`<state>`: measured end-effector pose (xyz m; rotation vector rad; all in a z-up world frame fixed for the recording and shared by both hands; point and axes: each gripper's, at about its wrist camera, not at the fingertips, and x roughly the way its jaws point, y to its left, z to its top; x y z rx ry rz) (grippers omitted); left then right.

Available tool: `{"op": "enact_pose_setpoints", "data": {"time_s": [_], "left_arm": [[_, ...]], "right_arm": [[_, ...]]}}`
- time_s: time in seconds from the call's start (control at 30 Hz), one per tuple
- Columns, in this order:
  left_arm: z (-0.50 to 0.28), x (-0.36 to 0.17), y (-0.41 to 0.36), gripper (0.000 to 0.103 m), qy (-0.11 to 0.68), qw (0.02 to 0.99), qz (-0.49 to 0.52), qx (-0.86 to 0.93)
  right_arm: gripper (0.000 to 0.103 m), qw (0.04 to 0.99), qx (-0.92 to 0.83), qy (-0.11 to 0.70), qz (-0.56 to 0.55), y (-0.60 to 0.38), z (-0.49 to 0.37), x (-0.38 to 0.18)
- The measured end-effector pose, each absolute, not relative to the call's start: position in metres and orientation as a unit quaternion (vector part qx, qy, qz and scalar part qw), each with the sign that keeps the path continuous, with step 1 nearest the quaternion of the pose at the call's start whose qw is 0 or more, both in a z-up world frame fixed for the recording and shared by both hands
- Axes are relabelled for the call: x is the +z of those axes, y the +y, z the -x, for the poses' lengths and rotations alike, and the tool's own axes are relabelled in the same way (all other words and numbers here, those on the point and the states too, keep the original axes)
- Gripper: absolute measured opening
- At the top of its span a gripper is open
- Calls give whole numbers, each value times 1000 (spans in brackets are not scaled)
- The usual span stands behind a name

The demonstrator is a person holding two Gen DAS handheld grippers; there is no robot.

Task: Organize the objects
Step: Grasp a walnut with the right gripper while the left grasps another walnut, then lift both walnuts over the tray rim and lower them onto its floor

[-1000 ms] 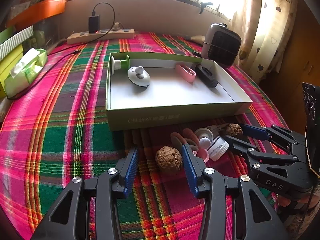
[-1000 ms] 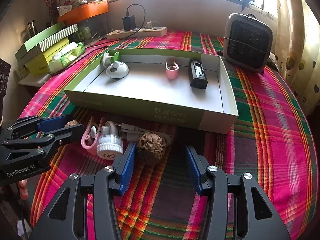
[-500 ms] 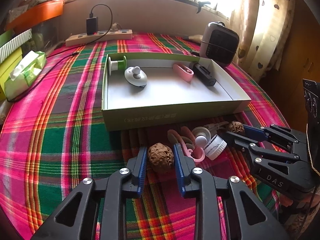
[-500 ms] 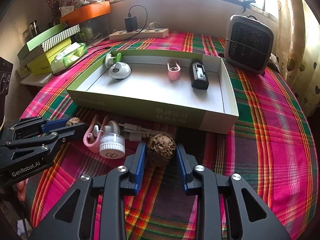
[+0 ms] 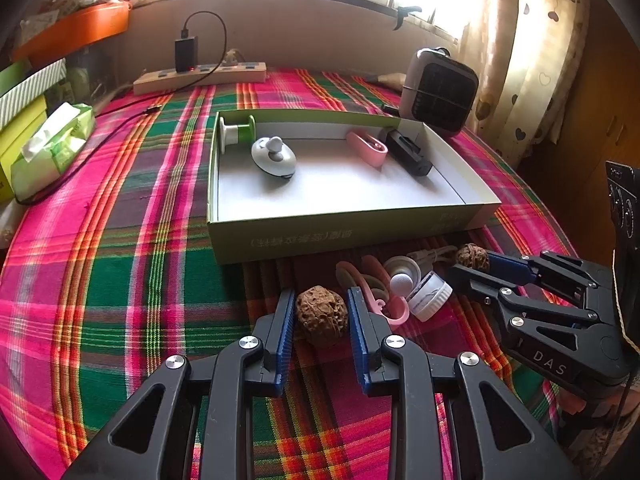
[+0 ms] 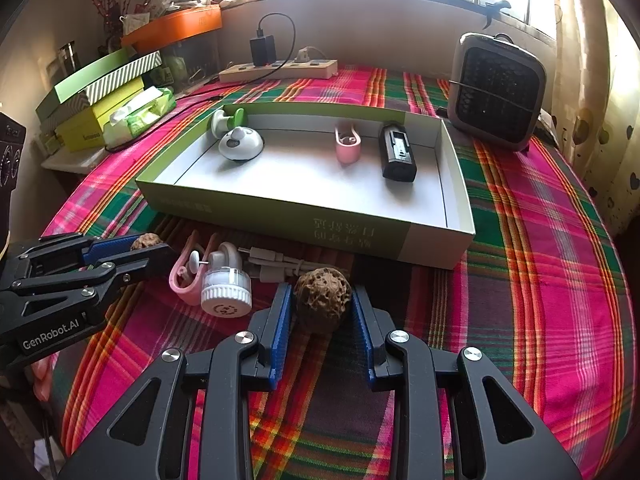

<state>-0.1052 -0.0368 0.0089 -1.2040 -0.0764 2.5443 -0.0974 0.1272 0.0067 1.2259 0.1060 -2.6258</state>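
Wrinkled brown walnuts, one gripped per hand.
L gripper (image 5: 320, 316) fingers clamp walnut (image 5: 322, 314); R gripper (image 6: 322, 312) clamps second walnut (image 6: 323, 304); green box (image 6: 280, 210) lies just beyond both fingertips.

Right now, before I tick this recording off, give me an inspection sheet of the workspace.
Surface: pink and green plaid tablecloth, fully covering the table.
Job's things: shallow green cardboard tray holds a green spool, white knobbed disc, pink case and black rectangular device; two wrinkled brown walnuts in front of it.
Clutter: pink clip, white ribbed cap, in front of the tray.
Grippers: left gripper shut on one walnut; right gripper shut on the other walnut.
Cables: black charger lead across the cloth; beige power strip.
Surroundings: grey fan heater, tissue pack, stacked boxes, curtain.
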Motion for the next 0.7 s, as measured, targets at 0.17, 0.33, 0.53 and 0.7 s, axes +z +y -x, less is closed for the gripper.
{"op": "enact_pose_setpoints", "data": {"time_s": [0.17, 0.33, 0.53, 0.7], "left_arm": [[104, 12, -37, 24, -28, 163, 419, 893], [103, 15, -38, 24, -29, 163, 415, 895], [102, 23, -37, 24, -28, 165, 404, 899], [104, 29, -38, 24, -26, 163, 396, 903]], "right_arm": [[30, 121, -900, 38, -416, 127, 96, 9], [30, 123, -902, 37, -411, 127, 96, 12], [30, 123, -905, 33, -405, 129, 97, 19], [30, 123, -909, 28, -397, 131, 98, 25]]}}
